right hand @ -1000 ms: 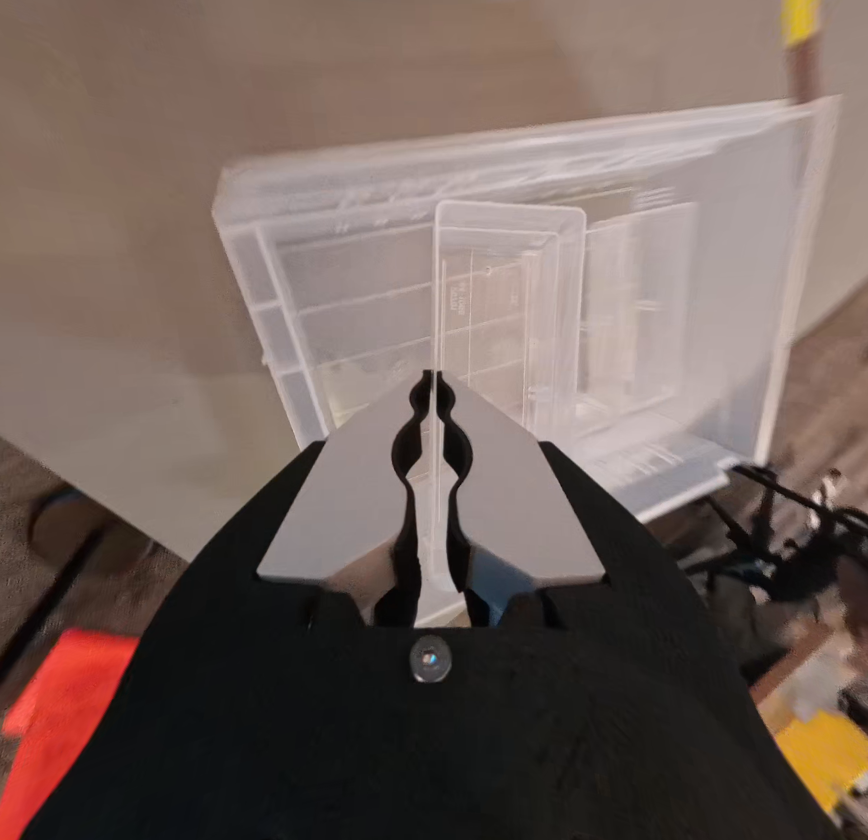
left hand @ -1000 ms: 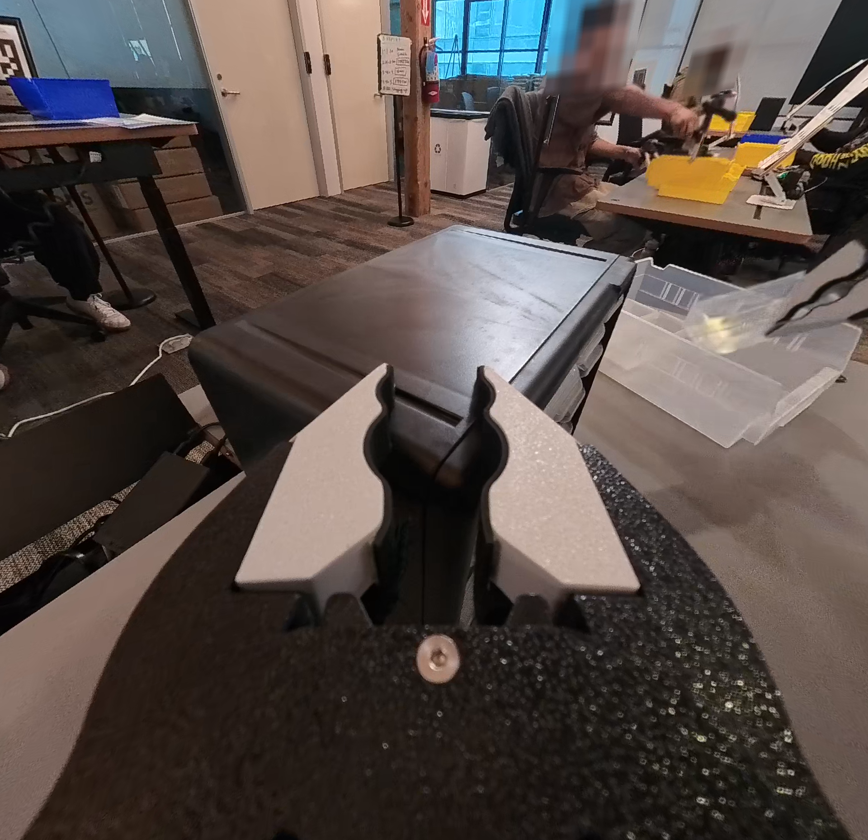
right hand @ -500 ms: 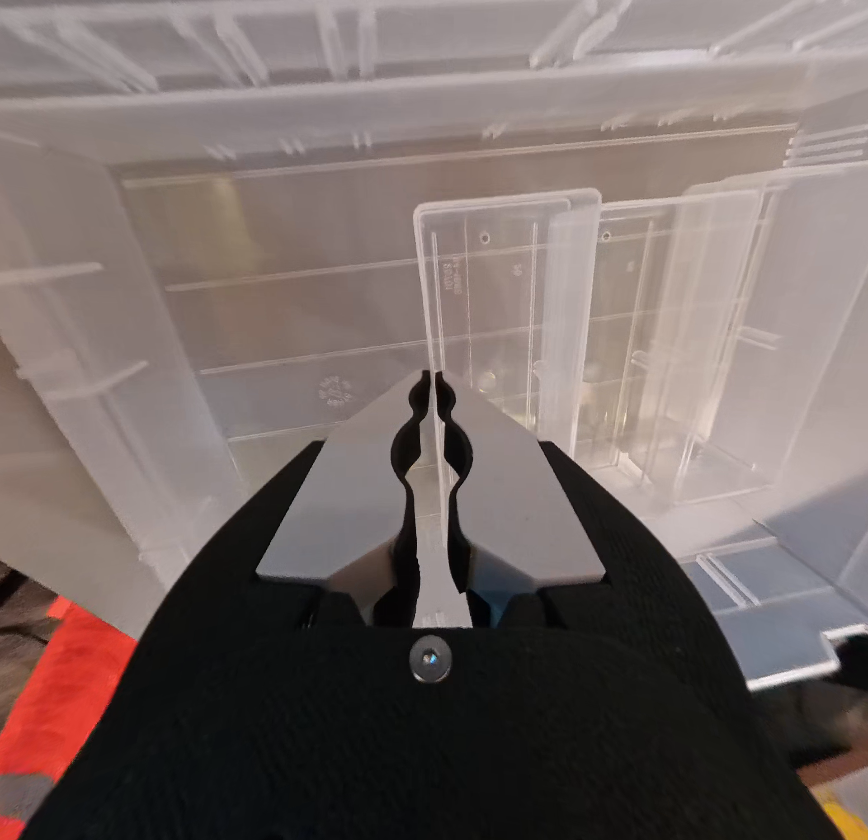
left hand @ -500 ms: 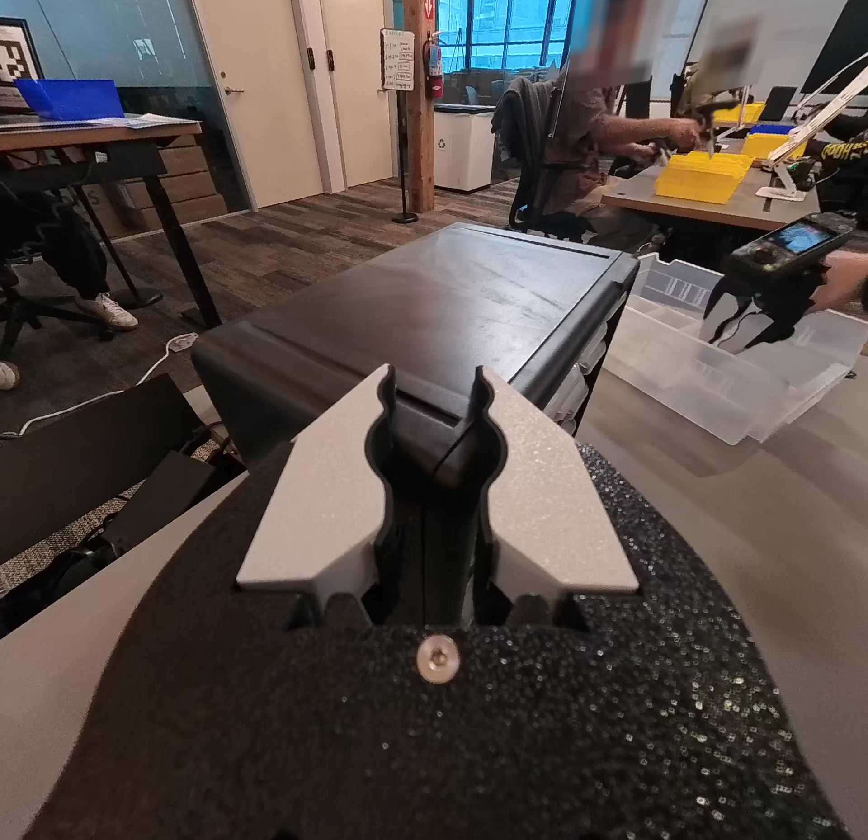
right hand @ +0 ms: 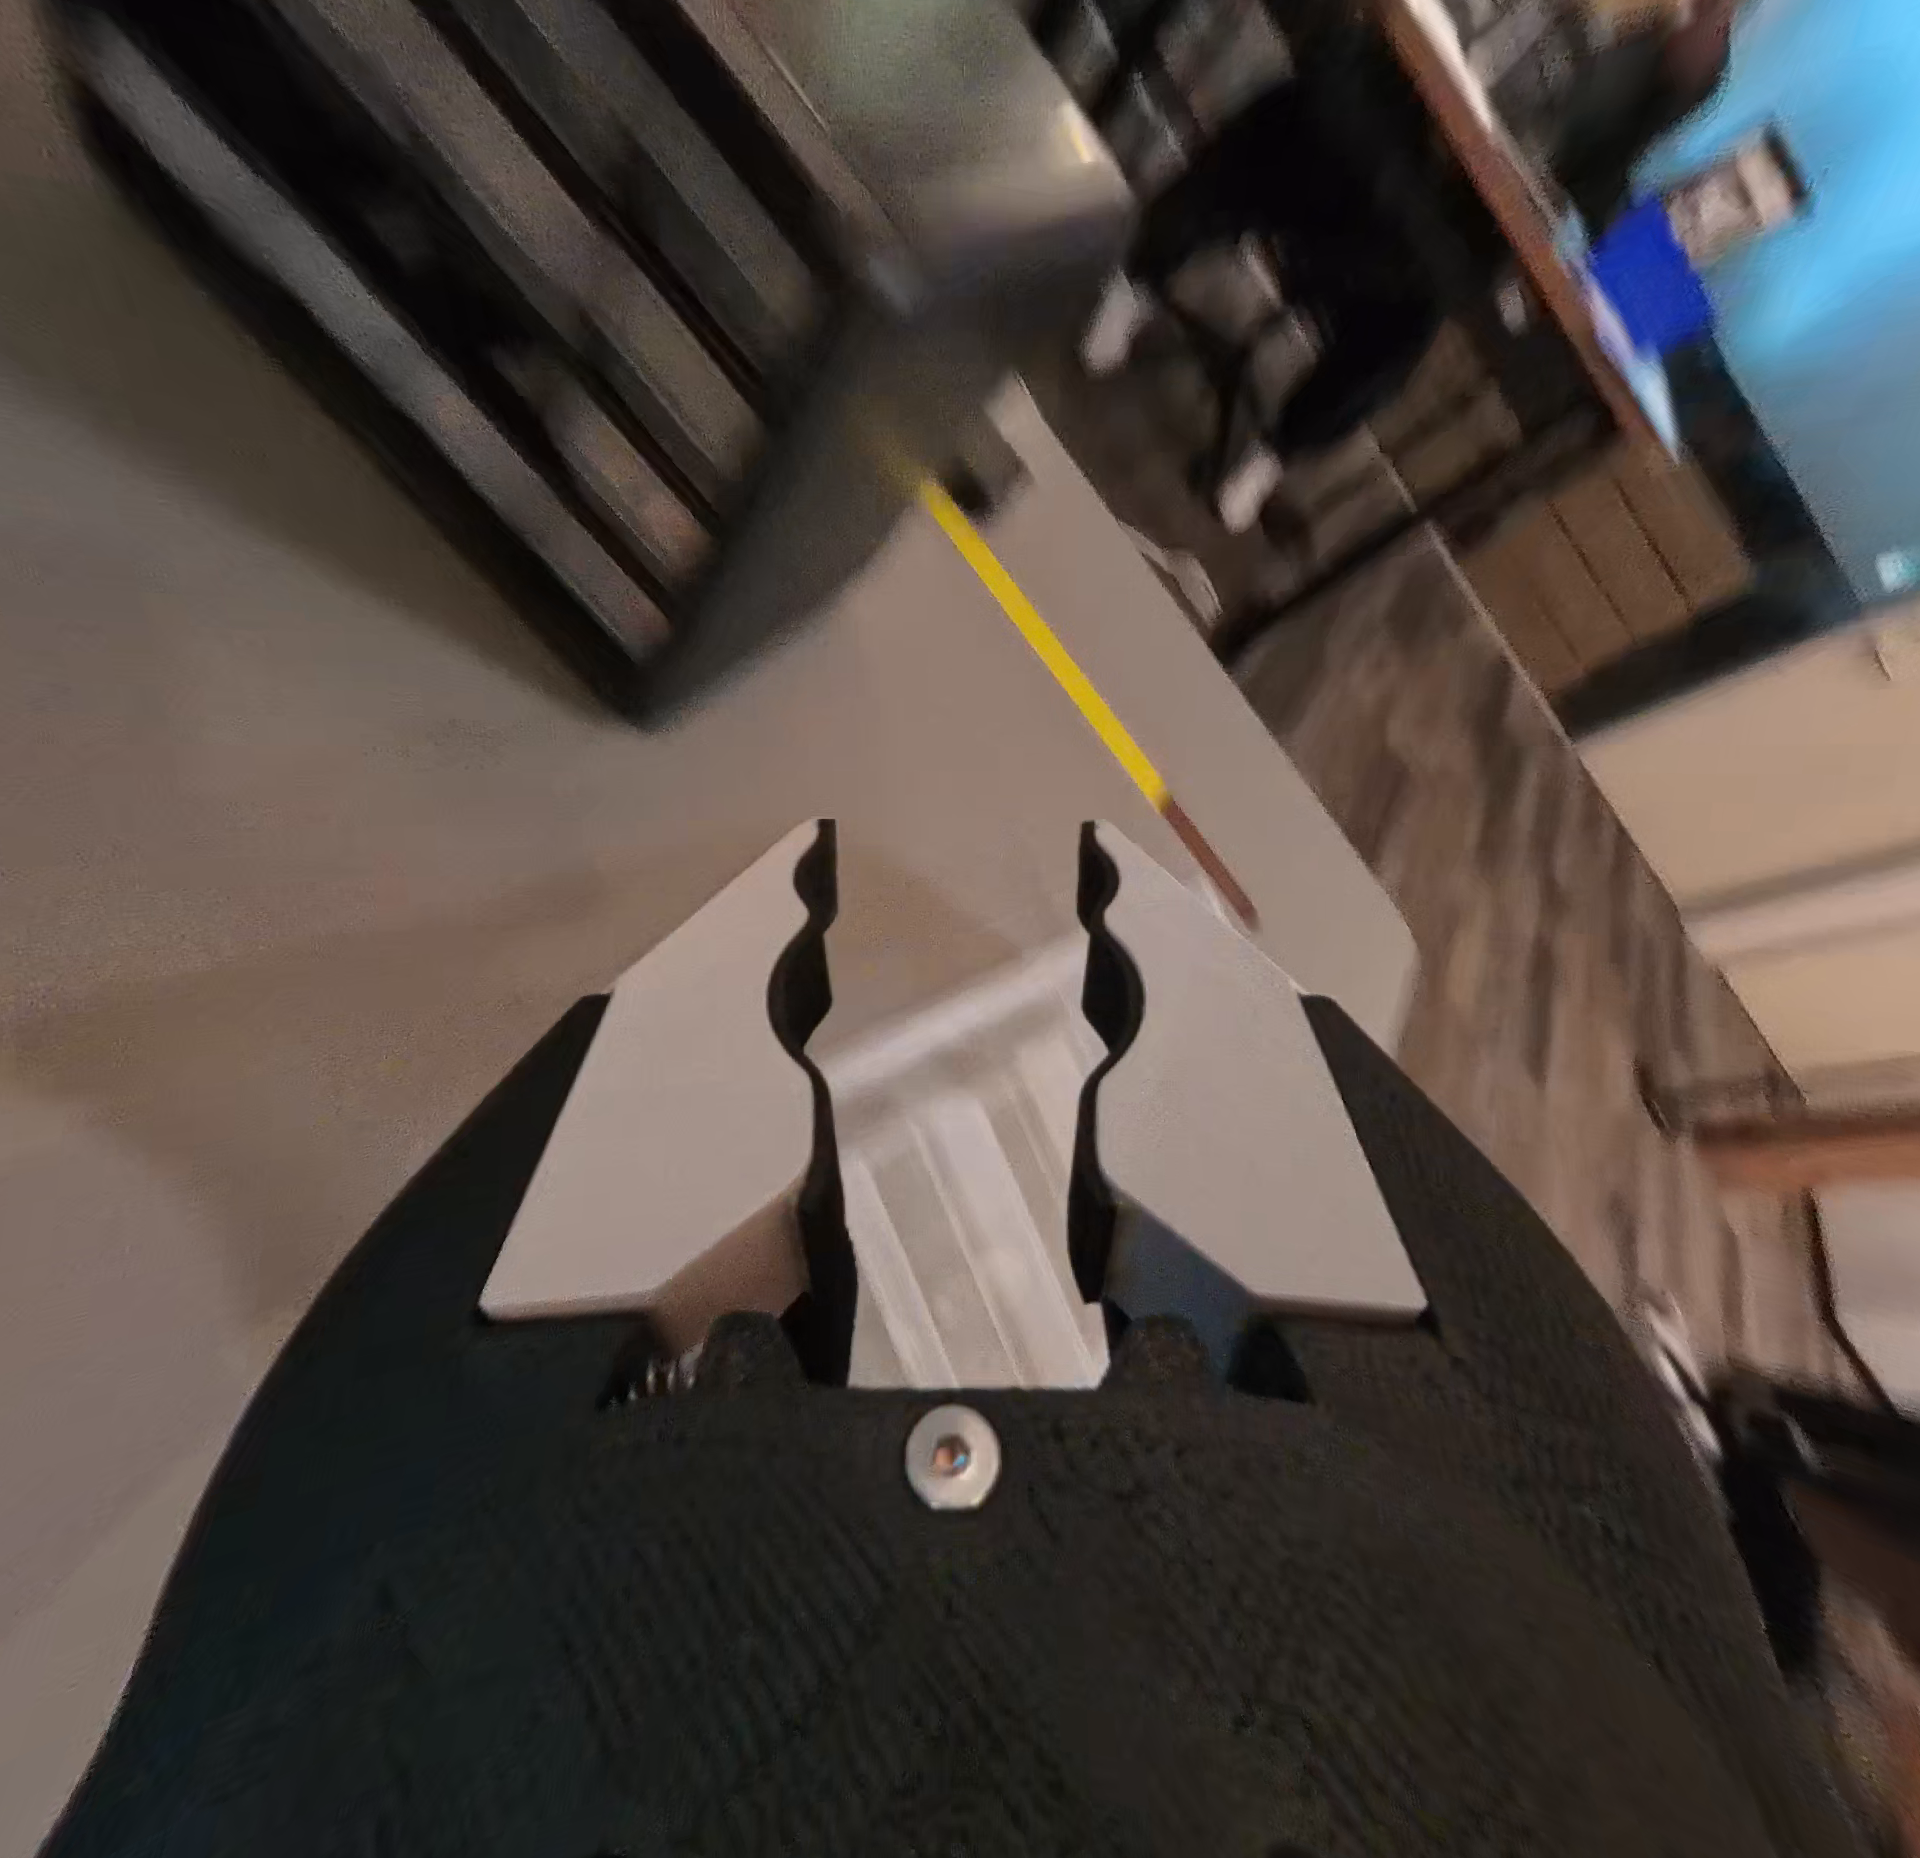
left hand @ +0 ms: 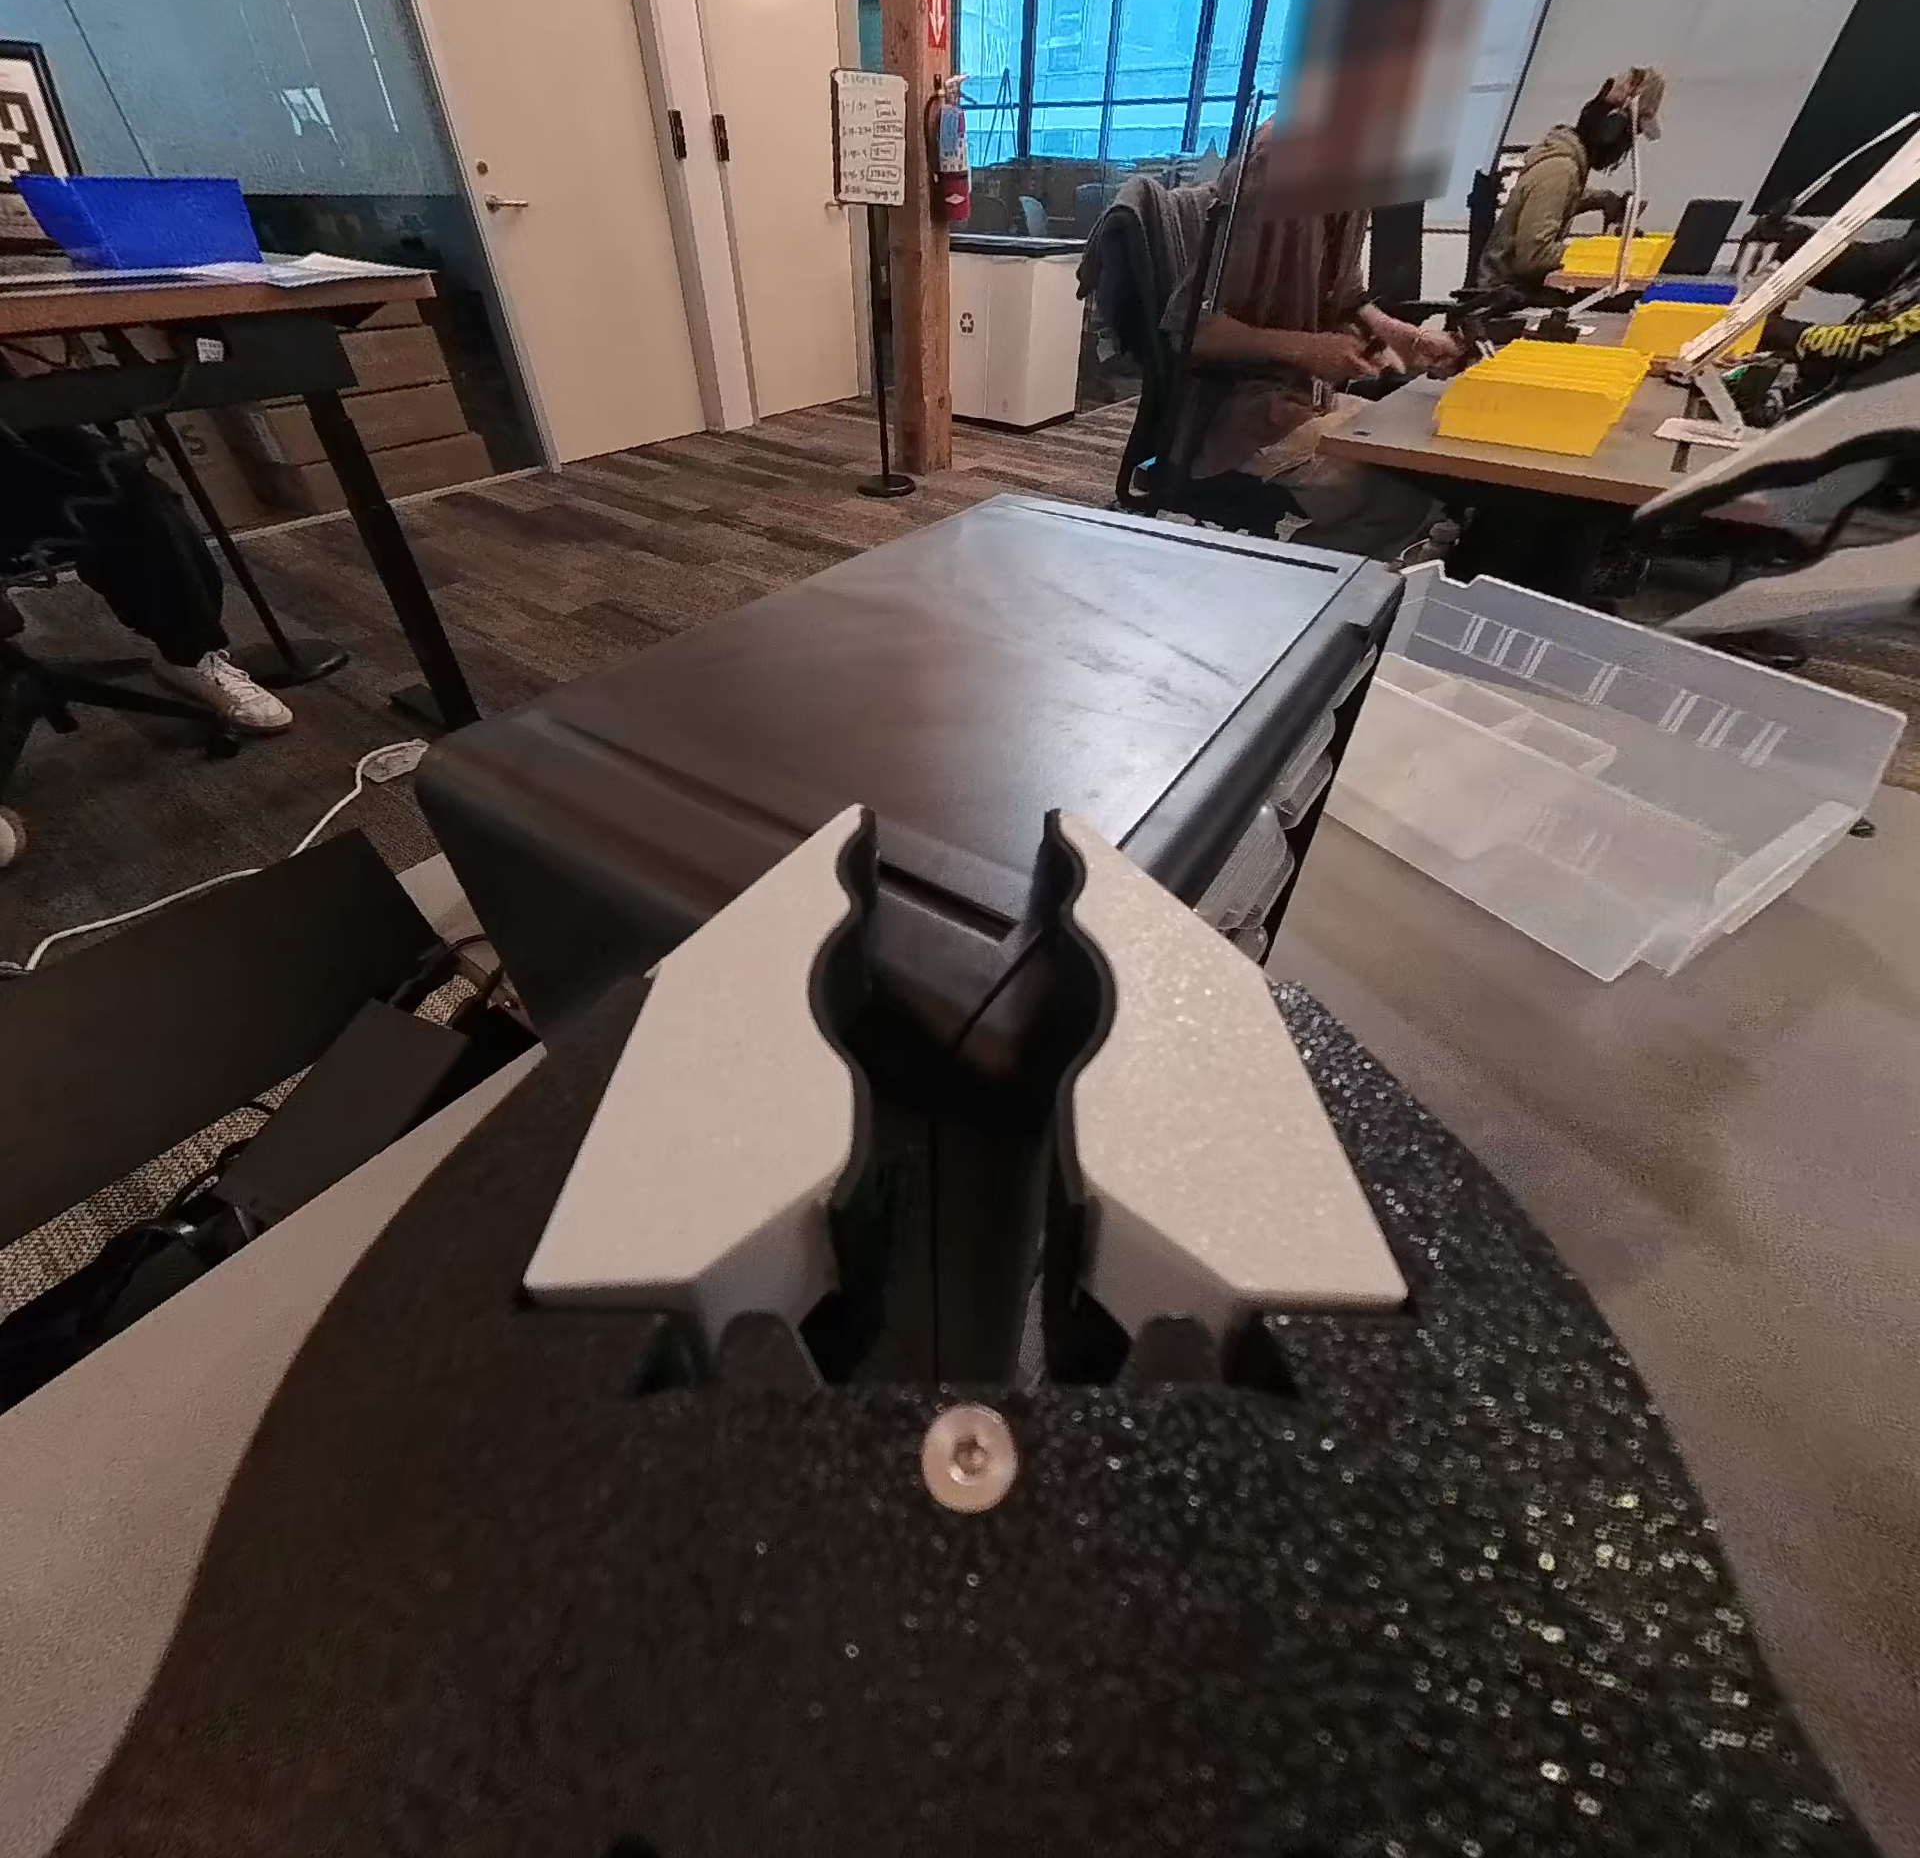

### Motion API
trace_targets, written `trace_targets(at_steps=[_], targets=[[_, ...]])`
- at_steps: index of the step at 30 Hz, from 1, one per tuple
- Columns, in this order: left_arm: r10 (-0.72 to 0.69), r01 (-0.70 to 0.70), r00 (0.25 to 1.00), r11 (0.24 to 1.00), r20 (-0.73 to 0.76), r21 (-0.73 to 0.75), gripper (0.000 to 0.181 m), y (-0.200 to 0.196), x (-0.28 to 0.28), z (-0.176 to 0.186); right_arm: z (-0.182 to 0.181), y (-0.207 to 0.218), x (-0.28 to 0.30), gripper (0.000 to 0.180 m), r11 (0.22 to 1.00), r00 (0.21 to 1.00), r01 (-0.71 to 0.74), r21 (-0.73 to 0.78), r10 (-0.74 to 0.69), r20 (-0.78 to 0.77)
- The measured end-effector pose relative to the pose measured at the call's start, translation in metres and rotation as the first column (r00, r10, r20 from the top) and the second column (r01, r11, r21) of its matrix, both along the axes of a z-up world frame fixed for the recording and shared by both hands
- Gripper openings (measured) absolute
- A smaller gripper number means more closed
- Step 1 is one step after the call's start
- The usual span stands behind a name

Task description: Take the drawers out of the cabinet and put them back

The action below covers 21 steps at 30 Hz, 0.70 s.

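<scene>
Left gripper (left hand: 961, 873): clamped on the cabinet's (left hand: 935, 686) near top corner.
Right gripper (right hand: 954, 852): spread apart, empty.
Drawers: clear tray (left hand: 1621, 780) on the table, right of cabinet.
Cabinet front (right hand: 436, 281): ahead-left of right gripper, probably slots; blurred.

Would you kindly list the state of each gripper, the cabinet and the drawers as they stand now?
left gripper: shut on the cabinet's rear corner edge.
right gripper: open, holding nothing.
cabinet: upright on the table, gripped by the left gripper.
large clear drawer: out of the cabinet, resting on the table.
drawers in cabinet: still seated in their slots.
</scene>
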<state>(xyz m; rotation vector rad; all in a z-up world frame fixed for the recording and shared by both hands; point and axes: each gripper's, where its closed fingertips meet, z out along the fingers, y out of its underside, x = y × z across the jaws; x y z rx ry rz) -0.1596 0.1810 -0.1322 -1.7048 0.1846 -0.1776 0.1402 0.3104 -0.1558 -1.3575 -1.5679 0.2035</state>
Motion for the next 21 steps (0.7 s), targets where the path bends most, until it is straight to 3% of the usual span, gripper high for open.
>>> trace_targets(at_steps=[1, 3, 5, 9, 12, 14, 18, 21], targets=[[0.0, 0.0, 1.0, 1.0, 0.0, 0.0, 0.029, 0.0, 0.0, 0.0, 0.002, -0.023, -0.023, 0.047, 0.998, 0.997, -0.068, -0.003, 0.068, -0.026], [0.001, -0.001, 1.0, 1.0, 0.001, 0.0, 0.029, 0.0, 0.0, 0.0, -0.01, -0.06, -0.064, 0.048, 0.987, 0.987, -0.158, 0.011, 0.158, -0.012], [0.004, -0.004, 1.0, 1.0, -0.002, -0.001, 0.029, 0.0, 0.0, 0.0, -0.033, -0.078, -0.098, 0.046, 0.97, 0.977, -0.21, 0.122, 0.203, 0.065], [0.007, -0.007, 1.0, 1.0, -0.011, -0.002, 0.029, 0.0, 0.0, 0.0, -0.078, -0.068, -0.138, 0.032, 0.861, 0.963, -0.227, 0.455, 0.129, 0.236], [0.009, -0.009, 1.0, 1.0, -0.014, -0.002, 0.029, 0.0, 0.0, 0.0, -0.1, -0.058, -0.155, 0.028, 0.813, 0.965, -0.229, 0.535, 0.118, 0.233], [0.007, -0.007, 1.0, 1.0, -0.015, -0.001, 0.029, 0.0, 0.0, 0.0, -0.103, -0.044, -0.159, 0.028, 0.77, 0.973, -0.192, 0.608, 0.068, 0.221], [0.004, -0.004, 1.0, 1.0, -0.01, -0.001, 0.029, 0.0, 0.0, 0.0, -0.098, -0.037, -0.161, 0.01, 0.643, 0.976, -0.173, 0.746, 0.01, 0.218], [0.003, -0.003, 1.0, 1.0, -0.01, -0.001, 0.029, 0.0, 0.0, 0.0, -0.097, -0.043, -0.156, 0.01, 0.66, 0.975, -0.171, 0.732, 0.008, 0.22]])
